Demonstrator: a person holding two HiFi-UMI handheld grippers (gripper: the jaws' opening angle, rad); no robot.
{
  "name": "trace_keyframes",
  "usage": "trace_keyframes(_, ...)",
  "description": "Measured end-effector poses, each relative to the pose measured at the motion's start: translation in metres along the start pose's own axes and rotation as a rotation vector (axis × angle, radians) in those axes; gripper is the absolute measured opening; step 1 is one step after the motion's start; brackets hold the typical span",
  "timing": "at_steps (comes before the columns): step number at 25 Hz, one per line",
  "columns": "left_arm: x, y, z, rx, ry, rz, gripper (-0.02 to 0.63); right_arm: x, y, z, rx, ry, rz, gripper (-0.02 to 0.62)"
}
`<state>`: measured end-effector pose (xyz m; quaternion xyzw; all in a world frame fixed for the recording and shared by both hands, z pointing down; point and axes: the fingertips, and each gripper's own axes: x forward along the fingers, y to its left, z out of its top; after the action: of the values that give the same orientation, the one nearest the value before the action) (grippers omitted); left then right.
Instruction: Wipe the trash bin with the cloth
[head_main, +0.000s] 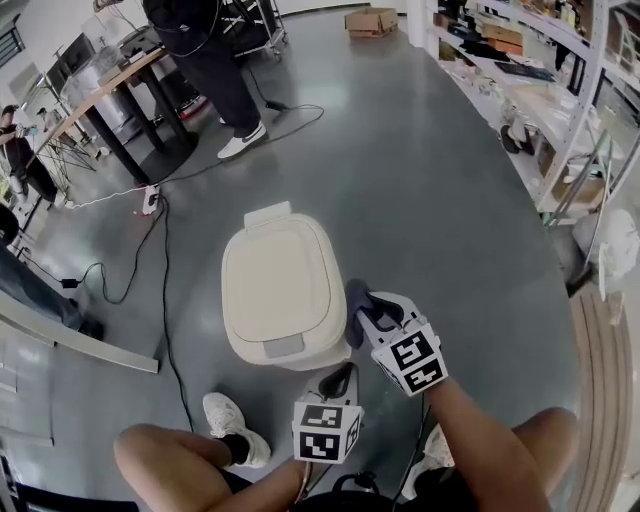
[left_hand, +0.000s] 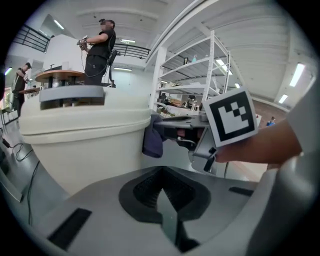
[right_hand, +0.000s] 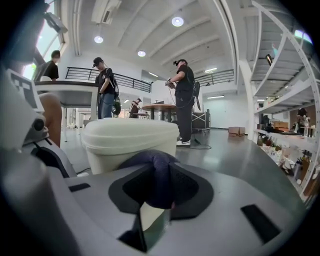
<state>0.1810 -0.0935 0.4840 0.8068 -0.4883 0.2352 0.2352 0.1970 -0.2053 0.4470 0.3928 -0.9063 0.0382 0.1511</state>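
floor (head_main: 430, 200) open round trash bin (head_main: 280, 290); right gripper (head_main: 366, 316) pinches cloth (head_main: 355, 294) beside edge; left gripper (head_main: 343, 377) closed.

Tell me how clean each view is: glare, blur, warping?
Head view: even light, sharp, floor sheen, shelves bowed by the lens. Left gripper view: bin crisp, corners black. Right gripper view: ceiling lamps flare; cloth reads dark, little detail.

The right gripper (right_hand: 156, 189) was clamped on a dark blue cloth (right_hand: 150, 162), which bulged up between its jaws. Just beyond the cloth stood a cream trash bin (right_hand: 127, 142) with its lid down, on a grey floor (right_hand: 235, 155). Farther back a person in black (right_hand: 184, 100) stood beside a desk (right_hand: 159, 106), and white shelving (right_hand: 292, 97) lined the right side.
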Motion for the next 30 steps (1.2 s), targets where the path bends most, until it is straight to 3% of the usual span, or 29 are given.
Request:
trace_keyframes(12, 0.037, 0.006, -0.047, -0.053, 0.126, 0.002, 0.000, 0.024, 0.008, -0.052, -0.010, 0.047, 0.026, 0.087)
trace_keyframes(16, 0.047, 0.006, -0.056, -0.111, 0.123, -0.025, 0.000, 0.033, 0.007, -0.078, 0.009, 0.071, 0.029, 0.087)
trace_keyframes(23, 0.069, 0.012, -0.081, -0.097, 0.154, -0.024, 0.000, 0.050, 0.011, -0.130, 0.025, 0.119, 0.020, 0.087)
trace_keyframes(30, 0.084, 0.012, -0.110, -0.102, 0.222, -0.016, 0.000, 0.061, 0.014, -0.185, 0.106, 0.172, -0.025, 0.087)
